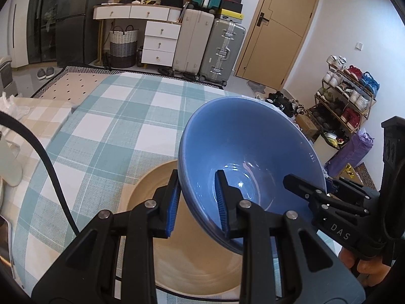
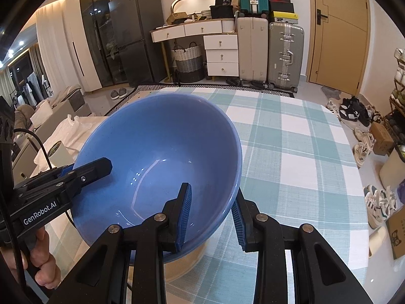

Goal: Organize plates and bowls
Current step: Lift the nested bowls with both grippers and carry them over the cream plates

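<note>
A blue bowl [image 1: 250, 152] is held tilted above a beige plate [image 1: 197, 266] on the checked tablecloth. My left gripper [image 1: 196, 200] straddles the bowl's left rim, one finger inside and one outside, with a small gap showing at the outer pad. My right gripper [image 2: 211, 215] straddles the bowl [image 2: 162, 157] at its right rim the same way, with a gap at its outer pad. The right gripper also shows in the left wrist view [image 1: 326, 197], and the left gripper in the right wrist view [image 2: 83, 174]. The beige plate [image 2: 184, 263] shows under the bowl.
The table [image 2: 291, 152] has a teal and white checked cloth. A white cylinder [image 2: 59, 154] and white cloth lie at its left. Suitcases [image 2: 268, 50], a drawer unit and a door stand behind; shoes and a shoe rack [image 1: 346, 98] stand at the right.
</note>
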Motion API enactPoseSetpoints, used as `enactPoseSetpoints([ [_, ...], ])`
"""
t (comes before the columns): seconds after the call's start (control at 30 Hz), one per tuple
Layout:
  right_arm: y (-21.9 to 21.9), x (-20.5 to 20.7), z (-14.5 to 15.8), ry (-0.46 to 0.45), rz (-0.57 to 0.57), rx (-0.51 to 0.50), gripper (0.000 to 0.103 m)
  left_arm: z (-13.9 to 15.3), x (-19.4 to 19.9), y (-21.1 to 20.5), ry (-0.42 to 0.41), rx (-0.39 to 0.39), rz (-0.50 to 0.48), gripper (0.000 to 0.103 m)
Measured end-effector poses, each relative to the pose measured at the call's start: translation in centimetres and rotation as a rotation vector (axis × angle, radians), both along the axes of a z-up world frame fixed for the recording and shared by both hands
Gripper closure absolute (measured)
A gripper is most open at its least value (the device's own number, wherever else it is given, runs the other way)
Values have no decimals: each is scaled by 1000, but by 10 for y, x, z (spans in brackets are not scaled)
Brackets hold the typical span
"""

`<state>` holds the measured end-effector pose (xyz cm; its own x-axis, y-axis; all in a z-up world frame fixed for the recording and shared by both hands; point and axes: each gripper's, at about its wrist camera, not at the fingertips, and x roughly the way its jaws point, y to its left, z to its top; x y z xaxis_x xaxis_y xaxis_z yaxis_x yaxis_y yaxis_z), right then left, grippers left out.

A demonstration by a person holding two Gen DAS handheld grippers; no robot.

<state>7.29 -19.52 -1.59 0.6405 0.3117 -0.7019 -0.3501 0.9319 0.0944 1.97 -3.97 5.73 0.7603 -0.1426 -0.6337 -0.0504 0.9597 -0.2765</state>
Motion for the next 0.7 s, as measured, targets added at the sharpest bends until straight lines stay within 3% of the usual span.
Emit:
enactPoseSetpoints([
  [0.7,28,15,-22,50,56,-3,72,-24,5,26,43,6,57,80],
])
